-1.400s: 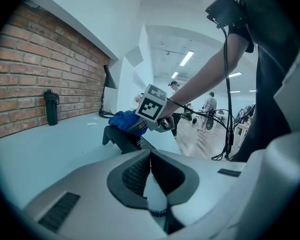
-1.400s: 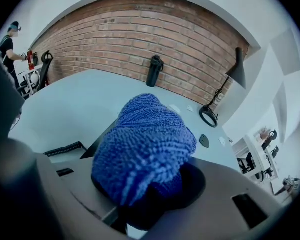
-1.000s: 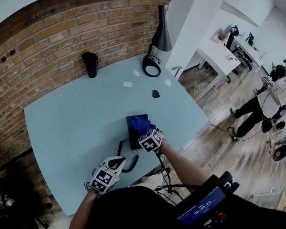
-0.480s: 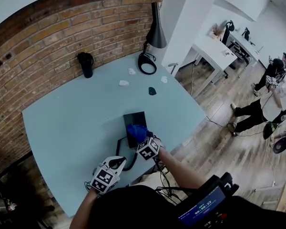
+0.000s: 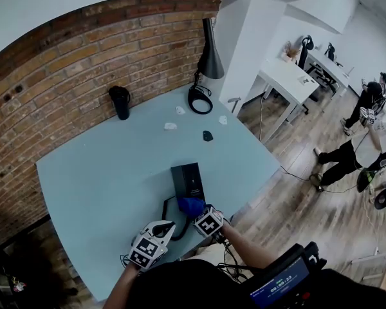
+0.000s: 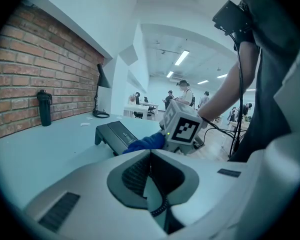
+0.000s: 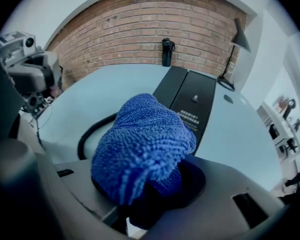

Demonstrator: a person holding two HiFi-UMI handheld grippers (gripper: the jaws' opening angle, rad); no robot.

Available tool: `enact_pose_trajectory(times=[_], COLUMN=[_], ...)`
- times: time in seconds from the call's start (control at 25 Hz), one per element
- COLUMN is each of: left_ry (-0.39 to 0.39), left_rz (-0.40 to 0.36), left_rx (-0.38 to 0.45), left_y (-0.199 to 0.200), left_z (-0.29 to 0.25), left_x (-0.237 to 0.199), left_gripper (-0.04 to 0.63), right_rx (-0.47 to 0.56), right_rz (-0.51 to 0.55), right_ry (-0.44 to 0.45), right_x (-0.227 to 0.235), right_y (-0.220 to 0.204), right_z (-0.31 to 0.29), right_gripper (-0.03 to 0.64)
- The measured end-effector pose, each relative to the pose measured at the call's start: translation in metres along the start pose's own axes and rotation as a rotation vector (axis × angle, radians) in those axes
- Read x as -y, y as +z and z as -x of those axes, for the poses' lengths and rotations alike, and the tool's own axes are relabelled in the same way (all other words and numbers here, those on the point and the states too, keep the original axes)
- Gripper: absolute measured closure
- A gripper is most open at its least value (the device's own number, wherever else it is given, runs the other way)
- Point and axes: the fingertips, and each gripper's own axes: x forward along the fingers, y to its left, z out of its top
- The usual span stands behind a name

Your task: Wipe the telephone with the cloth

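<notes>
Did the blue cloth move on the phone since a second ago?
Yes. The cloth slid back along the telephone, from its middle to its near end, away from the brick wall.

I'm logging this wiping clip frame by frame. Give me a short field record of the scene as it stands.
surface: light blue table against a brick wall
telephone: black, lying flat on the table
cloth: blue, bunched, at the telephone's near end
right gripper: jaws shut on the cloth
left gripper: jaws together, apart from the telephone, near the table's front edge
other: black bottle by the wall; black lamp at the far corner
</notes>
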Motion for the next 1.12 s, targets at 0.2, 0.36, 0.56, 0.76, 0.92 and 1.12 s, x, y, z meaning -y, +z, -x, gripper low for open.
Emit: enact_pose_trajectory(times=[0.2, 0.36, 0.56, 0.76, 0.92, 1.12], left_ry=[0.003, -0.002, -0.039, -0.112, -0.178, -0.196], left_rz=[0.046, 0.058, 0.046, 0.007, -0.016, 0.003], left_rx=[-0.028, -0.011, -0.01, -0.028, -0.058, -0.096], left_y=[-0.013, -0.014, -0.02, -0.029, -0.03, -0.046], left_z=[0.007, 0.002, -0.007, -0.02, -0.026, -0.016], left_x=[0.004, 0.002, 0.013, 0.039, 0.065, 0.1], left_gripper=[0.572, 0.572, 0.572, 0.572, 0.572, 0.572], right_rx=[0.14, 0.244, 0.348, 0.38, 0.388, 0.371], right_rz=[0.069, 0.087, 0.043, -0.05, -0.137, -0.197], right_ry=[0.035, -0.019, -0.054, -0.123, -0.187, -0.205], right_x=[-0.06, -0.08, -0.082, -0.073, -0.066, -0.075], right_y=[-0.013, -0.007, -0.005, -0.026, -0.048, -0.074], right_z=[0.03, 0.046, 0.056, 0.071, 0.083, 0.102], right_gripper=[0.448, 0.446, 0.446, 0.446, 0.446, 0.446])
